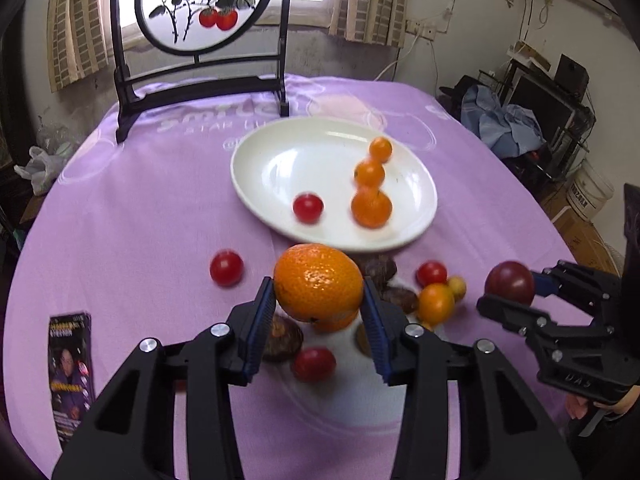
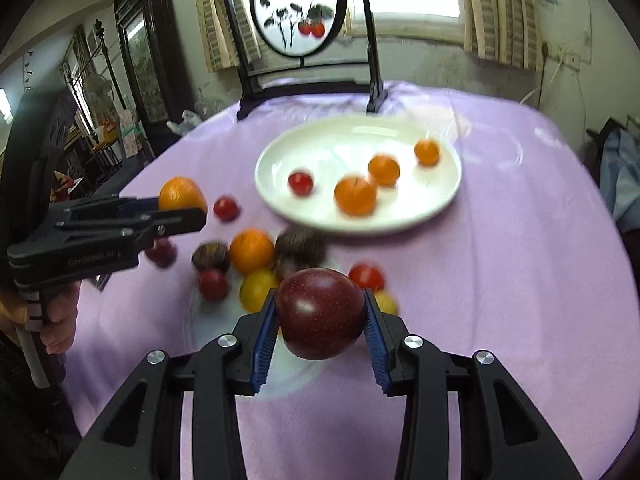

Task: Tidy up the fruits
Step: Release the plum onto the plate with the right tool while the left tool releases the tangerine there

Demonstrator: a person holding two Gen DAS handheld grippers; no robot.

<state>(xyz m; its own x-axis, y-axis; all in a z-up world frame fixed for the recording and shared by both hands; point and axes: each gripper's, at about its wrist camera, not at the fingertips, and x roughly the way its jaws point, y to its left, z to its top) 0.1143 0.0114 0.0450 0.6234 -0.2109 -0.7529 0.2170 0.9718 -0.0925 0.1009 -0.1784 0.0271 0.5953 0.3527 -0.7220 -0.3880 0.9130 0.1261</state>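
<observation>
The left gripper (image 1: 319, 300) is clenched on a large round orange (image 1: 318, 282), and the right gripper (image 2: 320, 318) grips a dark red, speckled plum (image 2: 320, 314). Both fruits hang above the loose pile, short of the white oval ceramic plate (image 1: 280, 152) lying ahead of the fingertips. I would carry each forward, lower it onto bare plate beside the small oranges (image 1: 371, 208), then release gently so nothing rolls.

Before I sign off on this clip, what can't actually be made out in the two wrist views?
- Left wrist view: the orange in the left gripper hides the fruit under it.
- Right wrist view: the plum in the right gripper covers part of the pile.
- Both views: motion blur smears the fruits on the white plate.
- Left wrist view: the booklet print is too small to read.
</observation>
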